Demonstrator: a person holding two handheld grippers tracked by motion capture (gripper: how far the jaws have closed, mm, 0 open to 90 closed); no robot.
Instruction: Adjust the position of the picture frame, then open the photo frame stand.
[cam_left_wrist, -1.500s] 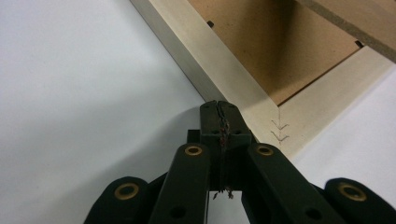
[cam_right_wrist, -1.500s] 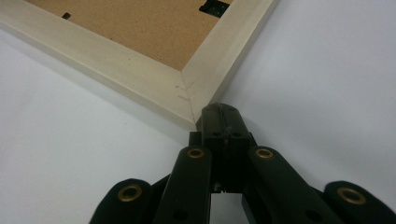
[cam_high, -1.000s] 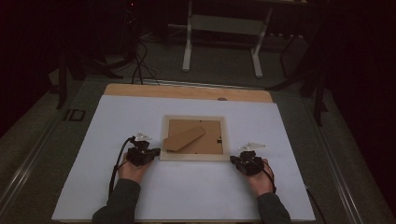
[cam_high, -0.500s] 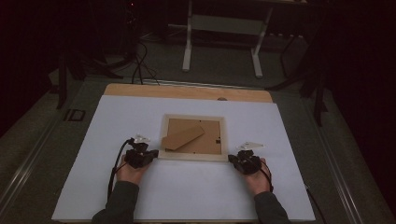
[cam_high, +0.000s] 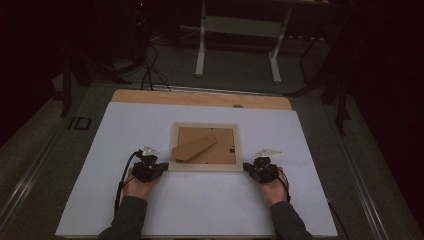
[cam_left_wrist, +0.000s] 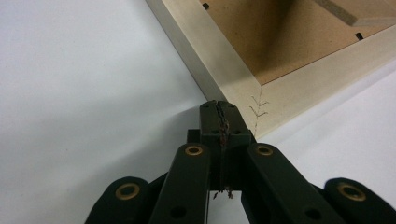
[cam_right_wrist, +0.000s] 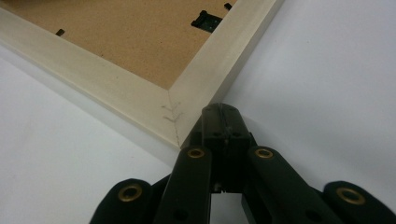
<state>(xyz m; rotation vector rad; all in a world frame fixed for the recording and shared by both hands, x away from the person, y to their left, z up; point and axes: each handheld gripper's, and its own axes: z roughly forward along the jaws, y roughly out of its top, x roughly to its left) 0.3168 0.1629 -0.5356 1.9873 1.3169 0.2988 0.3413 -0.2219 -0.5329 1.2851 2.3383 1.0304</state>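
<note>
Scene: a person at a table holds a gripper in each hand, one at each near corner of a frame (cam_high: 205, 147) that lies face down on a white sheet (cam_high: 200, 200).
Frame: pale wood moulding round a brown fibreboard back (cam_high: 220, 150), with a folded stand (cam_high: 195, 147) lying flat across the back and small black tabs at its edge; it sits mid-sheet, square to the table.
Handling: likely light and stiff; the wood is smooth and could slide on the sheet under a sideways push. If glass sits beneath the back, it is fragile, so no twisting and no dropping.
Where to take hold: the moulding's outer edges at the two near corners, by the stapled mitre joints (cam_left_wrist: 258, 108), or opposite sides pressed inward together; the thin backing and stand look too weak to bear a grip.
Left gripper (cam_high: 161, 167): jaws fully closed, pads together, nothing between them; the tip rests against the near-left corner's outer edge.
Right gripper (cam_high: 246, 167): jaws likewise closed and empty; the tip sits just at the near-right corner, touching or nearly so.
</note>
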